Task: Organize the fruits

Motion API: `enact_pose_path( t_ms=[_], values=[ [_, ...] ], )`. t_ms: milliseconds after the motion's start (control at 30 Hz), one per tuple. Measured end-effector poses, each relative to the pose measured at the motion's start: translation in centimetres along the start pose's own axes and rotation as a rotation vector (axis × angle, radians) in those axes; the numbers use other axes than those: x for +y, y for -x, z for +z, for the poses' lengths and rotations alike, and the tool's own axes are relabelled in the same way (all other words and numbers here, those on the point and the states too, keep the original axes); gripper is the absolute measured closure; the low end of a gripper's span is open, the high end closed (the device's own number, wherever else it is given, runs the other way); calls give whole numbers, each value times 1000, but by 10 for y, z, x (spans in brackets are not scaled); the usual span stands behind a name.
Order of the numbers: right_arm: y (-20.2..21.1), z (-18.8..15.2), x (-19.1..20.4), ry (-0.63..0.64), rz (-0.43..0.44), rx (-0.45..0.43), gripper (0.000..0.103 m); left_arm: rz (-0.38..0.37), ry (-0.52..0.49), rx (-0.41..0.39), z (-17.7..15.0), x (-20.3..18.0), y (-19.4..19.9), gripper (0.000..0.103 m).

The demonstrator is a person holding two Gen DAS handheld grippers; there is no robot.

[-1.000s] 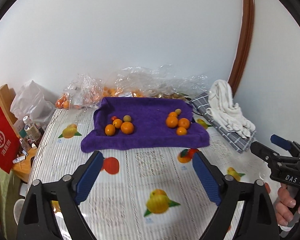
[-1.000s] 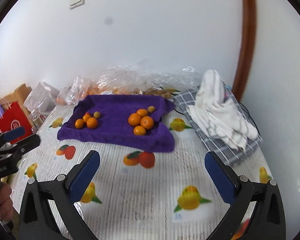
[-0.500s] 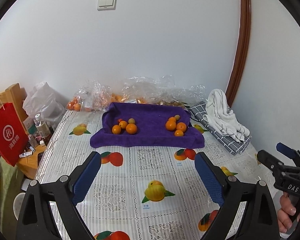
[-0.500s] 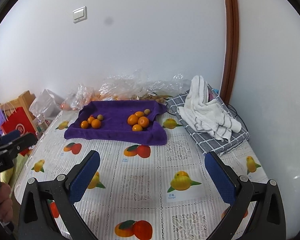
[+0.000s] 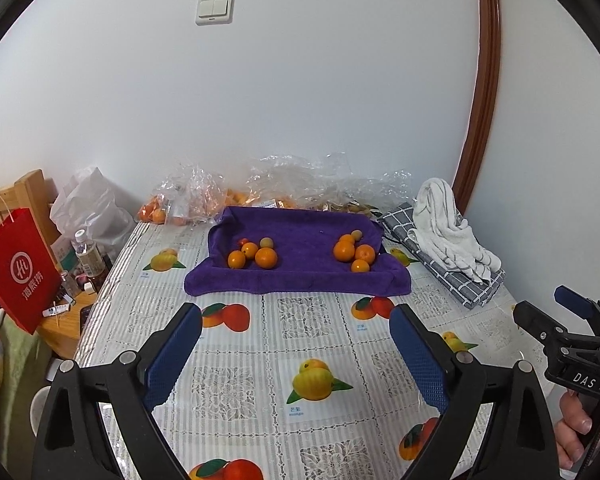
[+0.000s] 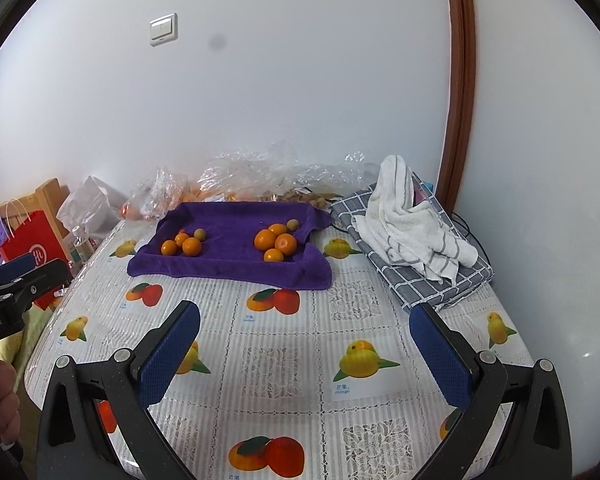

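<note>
Your left gripper [image 5: 296,328] and right gripper [image 6: 305,330] both hover with jaws spread wide and empty above the fruit-print tablecloth [image 6: 292,364]. The fruits lie on the purple towel [image 5: 300,276] in two clusters: left cluster [image 5: 253,255], right cluster [image 5: 354,251], well apart.
</note>
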State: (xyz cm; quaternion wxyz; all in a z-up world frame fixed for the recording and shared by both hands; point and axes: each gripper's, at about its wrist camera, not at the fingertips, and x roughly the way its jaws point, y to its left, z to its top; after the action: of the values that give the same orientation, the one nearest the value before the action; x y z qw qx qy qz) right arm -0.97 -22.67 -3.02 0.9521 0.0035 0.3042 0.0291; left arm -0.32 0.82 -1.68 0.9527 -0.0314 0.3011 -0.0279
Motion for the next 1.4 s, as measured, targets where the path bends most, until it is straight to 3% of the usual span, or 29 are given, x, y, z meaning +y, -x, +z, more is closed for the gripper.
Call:
enact_pose_path(
  t_ms=[1400],
  values=[
    [-11, -9, -4, -16, -1, 17, 0, 6, -2, 10, -4, -1, -3, 8]
  ],
)
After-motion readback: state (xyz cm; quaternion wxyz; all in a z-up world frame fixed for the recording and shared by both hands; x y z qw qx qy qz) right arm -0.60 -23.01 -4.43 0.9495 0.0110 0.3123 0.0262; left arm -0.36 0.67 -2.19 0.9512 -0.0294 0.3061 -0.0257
